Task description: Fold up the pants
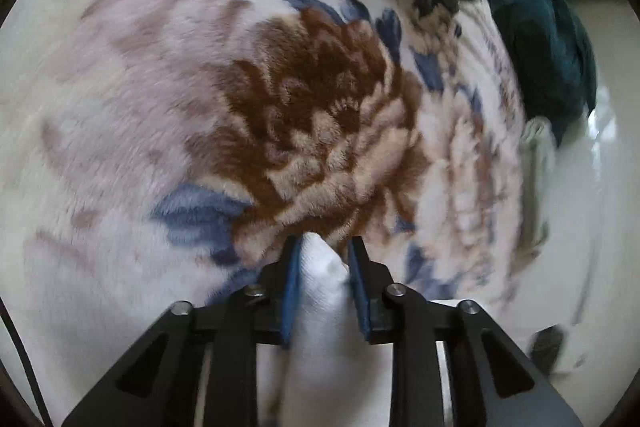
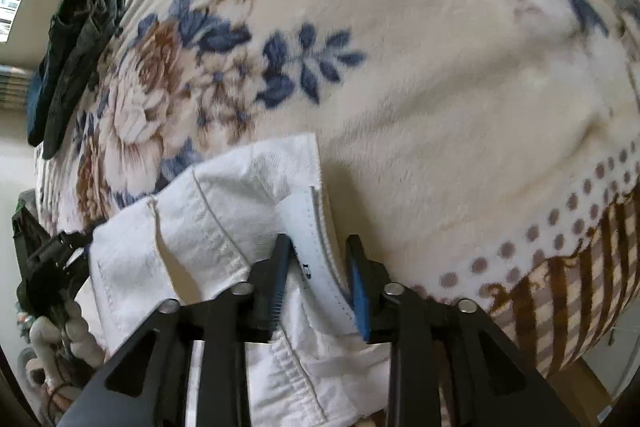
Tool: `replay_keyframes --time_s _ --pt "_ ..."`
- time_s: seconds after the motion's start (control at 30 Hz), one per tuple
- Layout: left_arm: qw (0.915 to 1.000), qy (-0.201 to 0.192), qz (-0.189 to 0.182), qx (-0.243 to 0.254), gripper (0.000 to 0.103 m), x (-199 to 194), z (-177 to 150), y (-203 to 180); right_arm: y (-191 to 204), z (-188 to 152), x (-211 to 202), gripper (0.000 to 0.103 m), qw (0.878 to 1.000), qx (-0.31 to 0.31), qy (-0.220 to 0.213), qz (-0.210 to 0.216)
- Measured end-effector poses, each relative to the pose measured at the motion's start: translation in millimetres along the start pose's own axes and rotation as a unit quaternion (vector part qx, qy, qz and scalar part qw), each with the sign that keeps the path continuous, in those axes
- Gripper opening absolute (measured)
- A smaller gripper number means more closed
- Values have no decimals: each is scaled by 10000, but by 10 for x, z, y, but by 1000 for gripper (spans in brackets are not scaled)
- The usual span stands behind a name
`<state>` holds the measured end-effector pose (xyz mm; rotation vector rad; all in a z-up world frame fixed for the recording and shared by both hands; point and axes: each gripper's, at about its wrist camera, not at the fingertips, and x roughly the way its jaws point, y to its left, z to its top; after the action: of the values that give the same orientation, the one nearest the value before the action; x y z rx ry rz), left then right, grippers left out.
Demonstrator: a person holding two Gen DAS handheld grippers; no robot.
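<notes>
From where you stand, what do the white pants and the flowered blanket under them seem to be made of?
The white pants look like woven cotton, perhaps denim or twill: matte, with a fine rib and stitched seams, though the weave is too blurred to be sure. The flowered blanket looks like plush synthetic fleece: a soft, brushed pile with a slight sheen, and a printed pattern of brown and blue flowers.
</notes>
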<state>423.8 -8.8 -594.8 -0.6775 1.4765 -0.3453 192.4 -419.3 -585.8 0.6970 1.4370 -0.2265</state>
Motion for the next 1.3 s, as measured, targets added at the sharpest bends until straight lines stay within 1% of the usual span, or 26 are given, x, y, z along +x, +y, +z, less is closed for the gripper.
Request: replay_keyframes --time_s 0.07,0.1,0.13,0.2,0.27,0.37,0.43,0.47,0.57,0.6,0.63,0.67,0.73,0.8,0.83,0.87,0.9,0.93,0.97,1.03,1.1,1.13,1.17,1.2,1.27,1.3 --pt "10000 -51 -50 -14 28 -194 -69 -18 -134 -17 -59 54 9987 257 189 402" --pt "9999 -134 24 92 33 -313 -143 -45 -219 -58 -133 63 9972 401 193 598" --pt "9997 -182 62 168 37 -375 -204 -64 -304 -113 -231 67 9959 504 139 732" --pt "9983 -349 265 375 67 -535 -392 -111 -492 -287 -404 69 9945 748 70 727" --pt "9972 -417 403 475 70 -613 -625 -147 -700 -508 -434 69 9900 1173 159 766" --pt "9975 -61 411 567 70 -423 -862 -222 -868 -862 -122 68 9741 1747 671 1271" --pt "9948 100 724 712 70 -198 -935 -257 -871 -1017 6 29 9654 1945 655 1607" --pt "9940 165 808 724 71 -121 -953 -242 -839 -1078 16 15 9642 1965 575 1685" --pt "9939 268 823 677 73 -9 -956 -161 -760 -1230 -157 11 9718 1888 304 1381" --pt "9940 299 801 683 73 -2 -941 -149 -761 -1283 -237 8 9735 1874 234 1290" --pt "9937 302 812 705 73 -9 -927 -139 -774 -1336 -301 0 9742 1895 207 1211" --pt "9934 333 806 749 73 -4 -910 -130 -811 -1376 -337 0 9778 1872 191 920" --pt "9935 432 758 736 73 -7 -889 -122 -956 -1421 -230 1 9783 1876 388 785" --pt "9933 425 744 772 73 -49 -889 -160 -1122 -1477 -67 1 9611 2271 686 1415" --pt "9931 403 729 821 71 -81 -905 -204 -1164 -1492 -44 2 9515 2410 656 1797" --pt "9933 395 672 856 71 -116 -912 -234 -1172 -1493 -65 11 9472 2430 553 2019" --pt "9935 372 610 890 71 -148 -924 -259 -1161 -1483 -86 37 9472 2386 487 2084" --pt "9935 319 588 924 71 -192 -942 -281 -1148 -1478 -105 53 9440 2377 381 2255" --pt "9933 277 589 957 73 -218 -957 -302 -1139 -1477 -112 75 9375 2450 248 2459" --pt "9921 212 716 1011 81 -252 -990 -309 -1094 -1444 -54 77 9289 2554 133 2679" --pt "9906 34 843 1078 86 -291 -1015 -302 -1014 -1363 65 77 9300 2516 152 2675" --pt "9895 -27 932 1108 89 -296 -1031 -301 -965 -1311 133 72 9321 2487 128 2629" --pt "9887 -18 991 1122 95 -289 -1038 -296 -899 -1262 188 45 9347 2429 45 2595" --pt "9879 7 1066 1130 97 -276 -1044 -286 -823 -1212 200 33 9421 2364 9 2377" --pt "9875 43 1135 1097 97 -276 -1040 -232 -765 -1191 88 20 9483 2297 -157 2183" --pt "9879 77 1126 1065 97 -266 -1040 -205 -769 -1232 -41 18 9503 2274 -264 2109"
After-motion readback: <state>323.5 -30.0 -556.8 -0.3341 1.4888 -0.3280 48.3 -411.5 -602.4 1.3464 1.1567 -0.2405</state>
